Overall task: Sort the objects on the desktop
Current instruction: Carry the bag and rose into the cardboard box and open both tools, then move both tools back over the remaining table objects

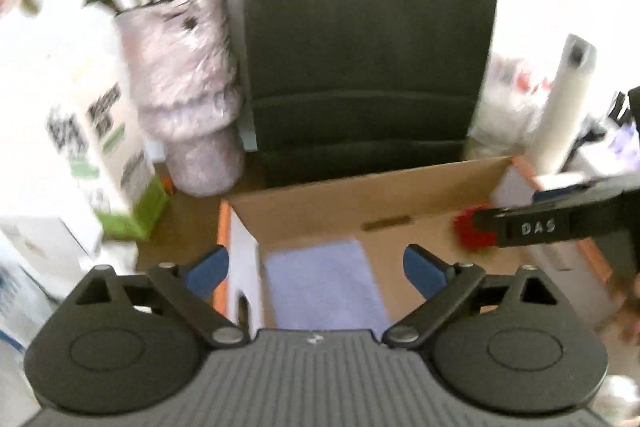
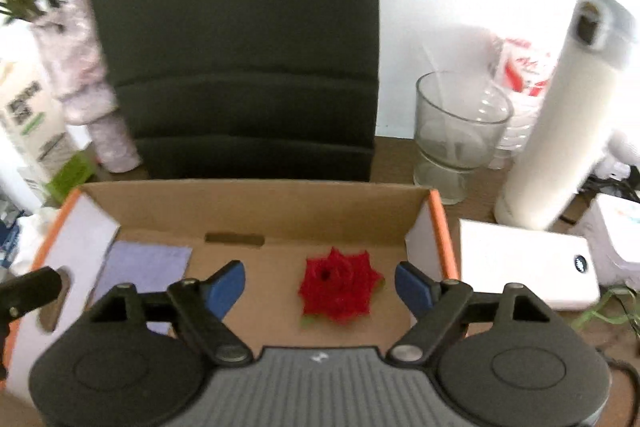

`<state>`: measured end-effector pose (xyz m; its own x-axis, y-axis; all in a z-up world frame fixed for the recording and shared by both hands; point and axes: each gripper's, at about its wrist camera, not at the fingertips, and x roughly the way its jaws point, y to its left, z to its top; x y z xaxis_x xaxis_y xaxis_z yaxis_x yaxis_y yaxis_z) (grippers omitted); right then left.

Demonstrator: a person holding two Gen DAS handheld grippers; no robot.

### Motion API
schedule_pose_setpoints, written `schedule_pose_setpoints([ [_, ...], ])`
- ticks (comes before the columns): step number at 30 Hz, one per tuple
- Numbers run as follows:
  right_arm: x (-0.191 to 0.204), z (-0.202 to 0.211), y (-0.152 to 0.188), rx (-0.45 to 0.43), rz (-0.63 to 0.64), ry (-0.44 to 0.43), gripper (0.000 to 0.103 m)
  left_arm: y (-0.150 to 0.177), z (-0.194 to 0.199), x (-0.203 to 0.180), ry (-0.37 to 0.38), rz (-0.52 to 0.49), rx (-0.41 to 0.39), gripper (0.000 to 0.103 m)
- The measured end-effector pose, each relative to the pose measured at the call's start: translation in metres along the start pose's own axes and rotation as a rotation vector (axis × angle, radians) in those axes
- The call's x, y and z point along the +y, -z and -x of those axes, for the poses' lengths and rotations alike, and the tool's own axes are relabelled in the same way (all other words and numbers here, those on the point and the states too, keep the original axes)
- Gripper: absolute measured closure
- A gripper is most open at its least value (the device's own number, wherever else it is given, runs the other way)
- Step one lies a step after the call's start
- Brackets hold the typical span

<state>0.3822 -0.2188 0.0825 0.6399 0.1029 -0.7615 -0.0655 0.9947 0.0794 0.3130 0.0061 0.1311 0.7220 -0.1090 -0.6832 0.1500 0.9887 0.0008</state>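
Place: my cluttered home desk, I'd say.
Seating: a dark office chair [image 2: 236,39] faces my brown table [image 2: 472,195].
Clutter: glass tumbler [image 2: 456,135], white flask [image 2: 560,115], wrapped vase of flowers [image 1: 188,87], cardboard box [image 2: 256,203].

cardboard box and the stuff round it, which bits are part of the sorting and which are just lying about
Part of the job:
- cardboard box
- red flower lying in the box
- lilac pad lying in the box
- left gripper and right gripper, both open and empty

Just lying about, outside the box:
- glass cup
- white bottle
- white case
- pink vase
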Motion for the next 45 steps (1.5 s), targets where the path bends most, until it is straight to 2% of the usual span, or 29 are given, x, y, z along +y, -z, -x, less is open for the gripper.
schedule_pose_setpoints([
  [3,0.003,0.033,0.023,-0.009,0.010,-0.028,0.017,0.021,0.036,-0.011,-0.004,0.022,-0.025,0.006],
  [6,0.012,0.066,0.050,-0.017,0.036,-0.029,0.017,0.048,0.079,-0.026,-0.034,0.008,-0.096,0.003],
  [8,0.018,0.098,0.073,-0.051,0.053,-0.057,0.013,0.071,0.109,-0.027,0.050,0.031,-0.154,0.000],
  [9,0.021,0.112,0.084,-0.068,0.055,-0.066,0.011,0.086,0.125,-0.026,0.119,0.060,-0.166,0.000],
  [11,0.024,0.146,0.111,-0.109,0.060,-0.092,0.008,0.111,0.147,-0.023,0.192,0.111,-0.165,0.000],
  [16,0.021,0.220,0.191,-0.220,0.062,-0.124,0.004,0.186,0.197,-0.033,0.141,0.176,-0.212,0.000],
  [19,0.012,0.256,0.243,-0.323,0.030,-0.147,0.000,0.229,0.211,-0.036,0.186,0.190,-0.195,0.000],
  [21,0.008,0.270,0.275,-0.369,0.030,-0.171,0.000,0.256,0.221,-0.039,0.187,0.177,-0.201,0.000],
  [23,0.010,0.280,0.307,-0.395,0.051,-0.168,0.000,0.283,0.232,-0.044,0.162,0.175,-0.229,0.000],
  [26,0.015,0.289,0.346,-0.398,0.073,-0.198,0.000,0.317,0.247,-0.049,0.172,0.180,-0.268,0.000],
  [28,0.012,0.293,0.367,-0.402,0.040,-0.207,0.000,0.337,0.256,-0.049,0.179,0.198,-0.296,0.000],
  [32,0.005,0.296,0.398,-0.408,-0.005,-0.150,0.000,0.364,0.269,-0.051,0.099,0.240,-0.355,0.000],
  [34,0.005,0.298,0.411,-0.420,0.024,-0.097,0.000,0.371,0.271,-0.055,0.054,0.213,-0.380,0.000],
  [37,0.002,0.298,0.421,-0.426,0.032,-0.090,0.000,0.373,0.266,-0.060,0.017,0.163,-0.357,0.000],
  [42,-0.018,0.286,0.424,-0.375,-0.068,-0.189,0.000,0.372,0.255,-0.062,0.018,0.181,-0.326,0.000],
  [45,-0.020,0.272,0.425,-0.303,-0.069,-0.217,0.000,0.370,0.247,-0.064,0.014,0.157,-0.300,0.000],
])
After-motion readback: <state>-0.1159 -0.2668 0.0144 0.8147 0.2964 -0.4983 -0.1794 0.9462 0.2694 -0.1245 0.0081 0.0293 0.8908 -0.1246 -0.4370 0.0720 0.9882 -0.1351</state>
